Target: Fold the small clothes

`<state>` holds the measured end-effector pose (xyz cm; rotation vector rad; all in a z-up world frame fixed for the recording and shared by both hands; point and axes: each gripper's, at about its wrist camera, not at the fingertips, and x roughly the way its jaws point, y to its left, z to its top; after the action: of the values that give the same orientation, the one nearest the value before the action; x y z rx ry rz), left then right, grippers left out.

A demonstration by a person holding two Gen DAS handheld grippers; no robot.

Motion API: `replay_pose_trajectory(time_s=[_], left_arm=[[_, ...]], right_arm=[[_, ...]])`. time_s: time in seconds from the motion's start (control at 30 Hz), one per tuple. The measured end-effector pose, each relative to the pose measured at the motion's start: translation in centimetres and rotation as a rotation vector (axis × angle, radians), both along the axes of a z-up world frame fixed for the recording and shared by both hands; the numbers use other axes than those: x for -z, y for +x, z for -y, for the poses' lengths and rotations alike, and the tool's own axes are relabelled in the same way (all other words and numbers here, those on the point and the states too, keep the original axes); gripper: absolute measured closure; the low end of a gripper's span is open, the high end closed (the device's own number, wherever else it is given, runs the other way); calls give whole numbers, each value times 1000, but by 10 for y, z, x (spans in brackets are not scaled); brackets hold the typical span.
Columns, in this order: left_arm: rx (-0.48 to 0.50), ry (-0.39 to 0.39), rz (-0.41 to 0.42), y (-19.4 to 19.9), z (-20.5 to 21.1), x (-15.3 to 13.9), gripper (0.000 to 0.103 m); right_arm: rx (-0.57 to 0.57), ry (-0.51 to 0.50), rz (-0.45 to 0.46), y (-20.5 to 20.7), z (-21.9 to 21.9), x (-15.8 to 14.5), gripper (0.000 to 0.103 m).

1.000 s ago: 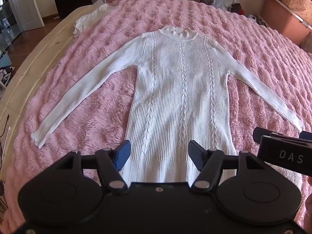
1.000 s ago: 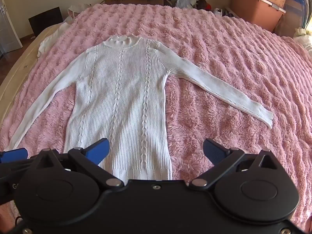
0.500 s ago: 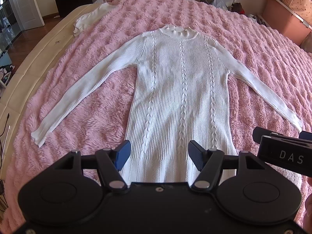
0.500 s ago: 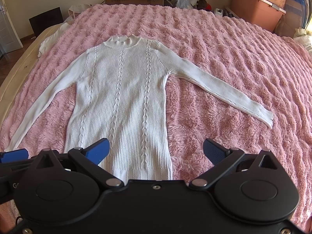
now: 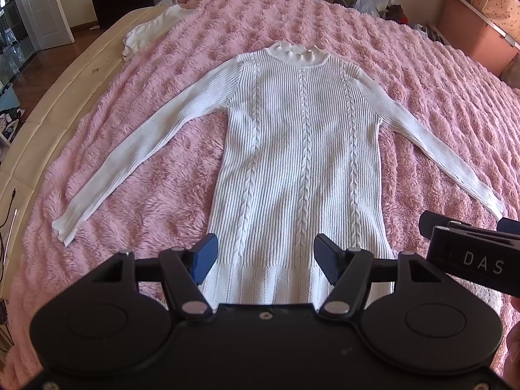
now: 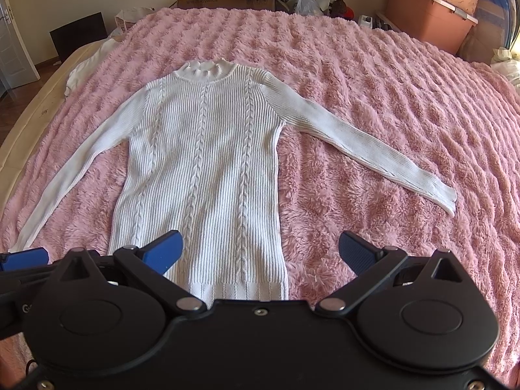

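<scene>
Two hand-held grippers, left point(image 5: 263, 258) and right point(image 6: 260, 253), both spread, empty.
Soft, limp knit sweater point(image 5: 300, 156); best pinched at sleeve cuffs or hem.

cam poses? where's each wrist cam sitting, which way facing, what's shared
Left wrist: on the left tool, open over the hem, facing along the white sweater toward its collar; right tool at the right edge.
Right wrist: on the right tool, open, further right over the pink blanket; left tool's fingertip at the left edge.
Shared: sweater, blanket, second white garment far left.
</scene>
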<state>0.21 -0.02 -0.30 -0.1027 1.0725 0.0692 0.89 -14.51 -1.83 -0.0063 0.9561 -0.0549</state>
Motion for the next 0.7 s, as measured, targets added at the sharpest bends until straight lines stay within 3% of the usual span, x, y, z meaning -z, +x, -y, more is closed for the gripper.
replay_pose_trajectory(time_s=[0.7], left_arm=[[-2, -7, -7, 1, 1, 0, 34]], right_arm=[[-2, -1, 0, 0, 0, 1, 0]])
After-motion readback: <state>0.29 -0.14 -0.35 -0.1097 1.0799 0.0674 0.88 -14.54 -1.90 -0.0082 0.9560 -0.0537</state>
